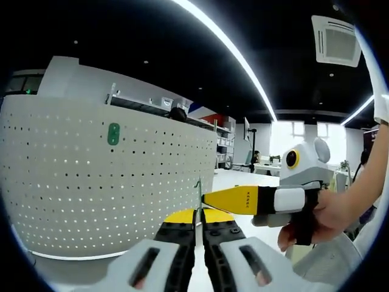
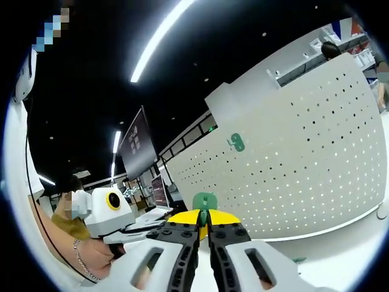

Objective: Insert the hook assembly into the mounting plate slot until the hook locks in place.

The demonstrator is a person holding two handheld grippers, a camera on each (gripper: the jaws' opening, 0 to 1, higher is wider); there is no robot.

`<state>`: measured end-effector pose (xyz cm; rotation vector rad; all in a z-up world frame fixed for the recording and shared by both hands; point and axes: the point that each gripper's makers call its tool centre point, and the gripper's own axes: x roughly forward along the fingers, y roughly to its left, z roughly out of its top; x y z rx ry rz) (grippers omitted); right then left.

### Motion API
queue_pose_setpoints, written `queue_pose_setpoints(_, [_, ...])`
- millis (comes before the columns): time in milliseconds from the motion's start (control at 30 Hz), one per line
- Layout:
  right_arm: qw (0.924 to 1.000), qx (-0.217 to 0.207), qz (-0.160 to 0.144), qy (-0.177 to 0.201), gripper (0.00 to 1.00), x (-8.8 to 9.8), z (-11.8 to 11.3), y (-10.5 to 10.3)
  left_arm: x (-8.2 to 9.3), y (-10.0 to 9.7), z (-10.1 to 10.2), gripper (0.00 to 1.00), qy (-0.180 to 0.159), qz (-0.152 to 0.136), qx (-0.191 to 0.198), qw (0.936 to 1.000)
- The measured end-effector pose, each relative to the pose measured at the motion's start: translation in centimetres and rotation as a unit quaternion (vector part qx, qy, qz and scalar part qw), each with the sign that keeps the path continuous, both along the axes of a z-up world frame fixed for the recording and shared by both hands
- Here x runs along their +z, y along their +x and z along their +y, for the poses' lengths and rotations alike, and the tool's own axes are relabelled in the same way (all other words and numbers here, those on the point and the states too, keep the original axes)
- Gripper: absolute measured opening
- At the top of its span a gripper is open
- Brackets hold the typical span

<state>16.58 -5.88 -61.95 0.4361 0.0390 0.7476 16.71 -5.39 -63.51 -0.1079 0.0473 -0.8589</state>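
Jaws of our left gripper (image 1: 199, 214) pinch a thin metal hook (image 1: 198, 193); our right gripper (image 2: 203, 226) clamps a green plastic hook (image 2: 204, 202) before the white perforated pegboard (image 2: 292, 164).

The white pegboard (image 1: 103, 182) walls off the frame's left; the right gripper (image 1: 203, 199) crosses the apparently open lower right.

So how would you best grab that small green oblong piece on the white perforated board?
Pinch the small green oblong piece across its long side edges, coming straight at the white perforated board from the front. It sits upright, flat against the board, so probably only those edges offer grip.
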Motion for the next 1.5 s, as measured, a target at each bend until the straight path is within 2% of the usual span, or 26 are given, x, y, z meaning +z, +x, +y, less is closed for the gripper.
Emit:
queue_pose_setpoints(133, [0.9999, -0.001, 0.007, 0.010, 0.01, 0.1, 0.0, -0.1, 0.1, -0.1, 0.0, 0.02, -0.002, 0.000, 0.000, 1.0000])
queue_pose_setpoints(433, [0.9999, 0.000, 0.010, 0.007, 0.01, 0.1, 0.0, -0.2, 0.0, -0.2, -0.1, 0.05, 0.005, -0.001, -0.005, 1.0000])
queue_pose_setpoints(500, [0.9999, 0.002, 0.012, 0.007, 0.01, 0.1, 0.1, -0.2, -0.3, -0.2, -0.1, 0.06, 0.029, -0.016, -0.007, 0.9994])
queue_pose_setpoints(667, [0.9998, -0.001, 0.012, 0.013, 0.01, 0.3, -0.1, -0.2, -0.4, -0.5, -0.5, 0.31, 0.030, -0.010, -0.014, 0.9994])
queue_pose_setpoints(767, [0.9998, 0.000, 0.012, 0.016, 0.01, 0.5, -0.1, -0.2, -0.7, -0.5, -0.6, 0.41, 0.039, -0.010, -0.015, 0.9991])
queue_pose_setpoints(833, [0.9999, 0.001, 0.010, 0.013, 0.01, 0.5, -0.1, -0.2, -0.9, -0.6, -0.7, 0.44, 0.047, -0.012, -0.017, 0.9987])
queue_pose_setpoints(1033, [0.9999, 0.000, 0.010, 0.012, 0.01, 0.5, -0.1, -0.2, -1.3, -0.4, -0.8, 0.68, 0.053, -0.010, -0.015, 0.9985])
queue_pose_setpoints(1167, [1.0000, 0.001, 0.005, 0.005, 0.01, 0.6, -0.1, -0.2, -1.7, -0.3, -0.9, 0.78, 0.062, -0.009, -0.013, 0.9979])
queue_pose_setpoints(1300, [1.0000, 0.004, 0.003, -0.002, 0.01, 0.5, 0.1, -0.2, -2.1, -0.5, -1.1, 0.75, 0.076, -0.011, -0.017, 0.9969])
queue_pose_setpoints(1400, [0.9998, -0.001, -0.006, -0.019, 0.01, 0.5, 0.1, -0.2, -2.1, -0.4, -1.0, 0.75, 0.075, -0.008, -0.016, 0.9970])
queue_pose_setpoints(1467, [0.9916, -0.052, -0.049, -0.108, 0.01, 0.5, -1.1, 0.4, -2.1, -0.3, -0.8, 0.75, 0.074, -0.007, -0.014, 0.9971])
queue_pose_setpoints(1500, [0.9830, -0.074, -0.065, -0.155, 0.01, 0.5, -1.5, 0.6, -2.1, -0.2, -0.7, 0.75, 0.074, -0.006, -0.013, 0.9972])
